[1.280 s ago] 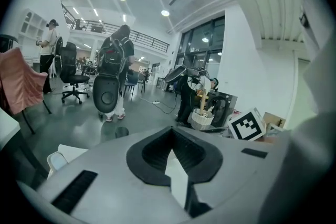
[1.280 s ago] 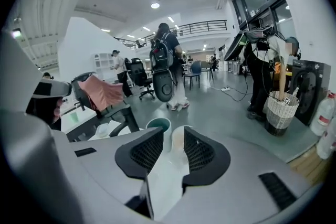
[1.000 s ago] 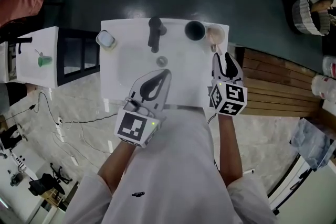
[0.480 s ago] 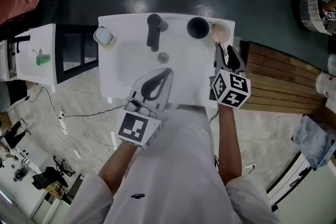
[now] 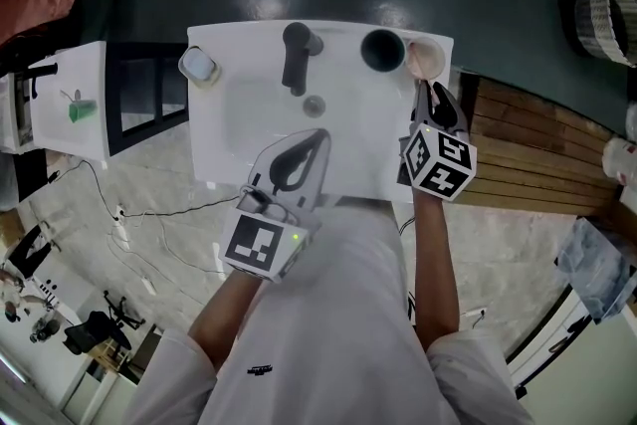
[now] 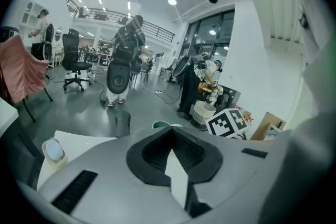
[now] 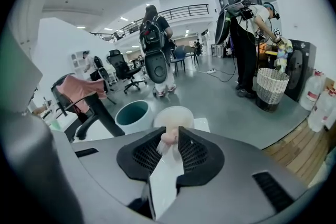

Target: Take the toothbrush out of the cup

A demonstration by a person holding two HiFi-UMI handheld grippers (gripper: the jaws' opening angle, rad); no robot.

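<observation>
A pale pink cup stands at the far right corner of the white sink, beside a dark teal cup. My right gripper reaches down to the pink cup's near rim. Its jaws have just been closing, and the toothbrush, pink-headed with white bristles, is pinched between the tips. The handle is hidden. My left gripper hovers over the basin's near half, shut with nothing in it.
A black faucet rises at the sink's back centre above the drain. A small soap dish sits at the back left. A white side table stands to the left and a wooden platform to the right. People stand in the background.
My right gripper has moved away from me and down to the pink cup, and its jaws have narrowed round the toothbrush head. The left gripper has stayed put.
</observation>
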